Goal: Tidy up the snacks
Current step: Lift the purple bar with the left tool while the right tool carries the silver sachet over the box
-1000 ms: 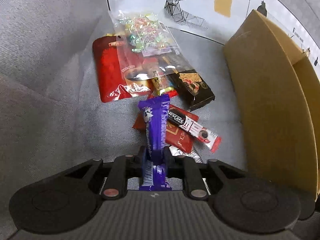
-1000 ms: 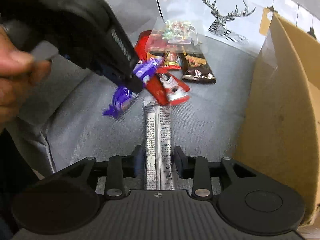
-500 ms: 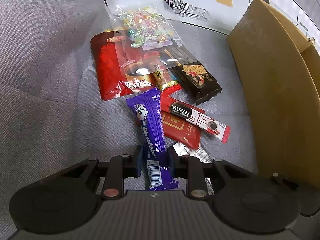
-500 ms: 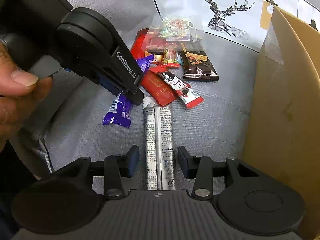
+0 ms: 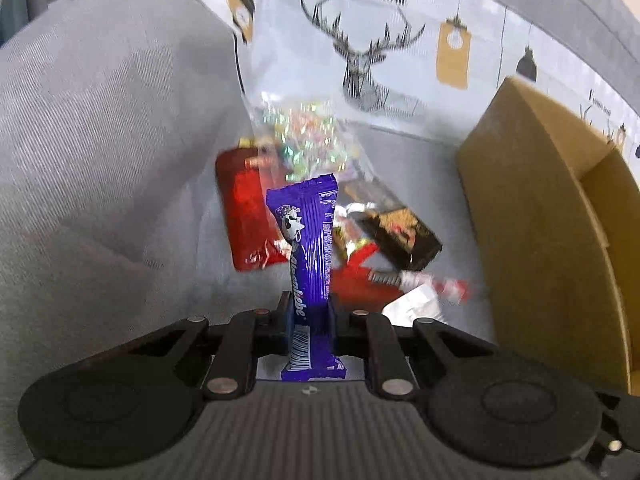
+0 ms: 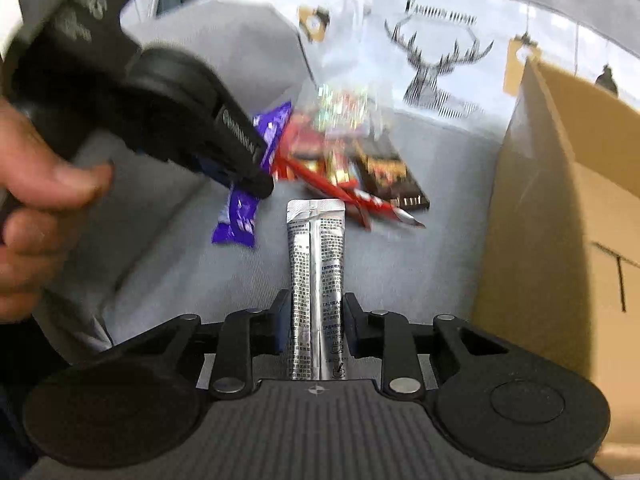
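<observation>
We have a snack in each gripper, both raised off the grey sofa seat with the cardboard box (image 5: 536,216) as our landmark. The left gripper (image 5: 310,316) is closing, pinching the purple bar (image 5: 308,248) low on its wrapper, so most of the bar stands free above the jaws, left of the box. The right gripper (image 6: 316,320) is closing too, jaws on the silver sachet (image 6: 316,264), which juts forward just left of the box wall (image 6: 540,220).

What worries us: both grips sit near one end of a long, slick wrapper. A quick swing toward the box could let the bar droop or slide out, and the sachet's free tip could catch the box wall and twist loose. The grippers also work close together, so we could knock one against the other.

The left view alone shows the open top of the box and the bar's printed face. The right view alone shows the hand (image 6: 36,200) gripping the left tool, and the bar's lower end hanging below its jaws. The remaining pile (image 6: 352,160) lies left of the box, blurred in both.
</observation>
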The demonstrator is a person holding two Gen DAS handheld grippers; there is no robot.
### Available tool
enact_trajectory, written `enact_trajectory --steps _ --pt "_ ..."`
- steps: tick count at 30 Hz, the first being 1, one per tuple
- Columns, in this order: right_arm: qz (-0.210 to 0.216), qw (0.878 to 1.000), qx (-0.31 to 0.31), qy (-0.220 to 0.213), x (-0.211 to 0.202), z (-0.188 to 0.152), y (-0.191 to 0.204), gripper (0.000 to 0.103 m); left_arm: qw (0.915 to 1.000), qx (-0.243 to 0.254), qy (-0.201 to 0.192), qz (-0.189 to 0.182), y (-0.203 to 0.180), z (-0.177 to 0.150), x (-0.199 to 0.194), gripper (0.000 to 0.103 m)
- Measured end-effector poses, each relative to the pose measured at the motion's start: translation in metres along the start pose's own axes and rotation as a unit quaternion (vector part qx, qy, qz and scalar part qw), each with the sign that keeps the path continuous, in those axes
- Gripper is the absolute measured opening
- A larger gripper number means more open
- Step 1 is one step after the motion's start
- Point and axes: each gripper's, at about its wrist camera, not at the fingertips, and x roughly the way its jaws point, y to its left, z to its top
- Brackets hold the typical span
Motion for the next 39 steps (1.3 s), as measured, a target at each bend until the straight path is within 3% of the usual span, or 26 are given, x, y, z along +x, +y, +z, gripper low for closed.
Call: enact_trajectory --steps 10,16,19,23,27,31,39 --pt "-0.003 0.99 0.03 -0.136 -0.06 0.024 -0.018 0.029 0.9966 -0.007 -0.082 0.004 -0.013 0.015 -0.037 0.017" --pt "0.006 0.975 0.086 -0.205 -0.116 0.062 -0.074 0.029 0.9908 -0.008 -0.135 -0.007 -0.036 0.019 -0.057 0.017" --pt "-0.031 0.969 0.064 -0.237 -0.133 0.072 -0.102 0.03 0.9867 0.016 -0.162 -0.003 -0.056 0.02 -0.062 0.017" --pt "-0.083 0.961 0.097 -0.245 -0.129 0.058 -0.149 0.03 0.9797 0.034 -0.196 -0.023 -0.083 0.023 -0.065 0.017" --pt "-0.12 0.958 0.15 -0.212 -0.121 0.036 -0.181 0.029 0.9735 0.037 -0.22 -0.052 -0.107 0.024 -0.066 0.017" --pt "-0.16 0.953 0.14 -0.215 -0.125 0.029 -0.199 0.029 0.9661 0.048 -0.239 -0.084 -0.135 0.023 -0.067 0.017" --pt "-0.198 0.948 0.142 -0.205 -0.134 0.008 -0.225 0.029 0.9494 0.098 -0.265 -0.137 -0.184 0.011 -0.07 0.017"
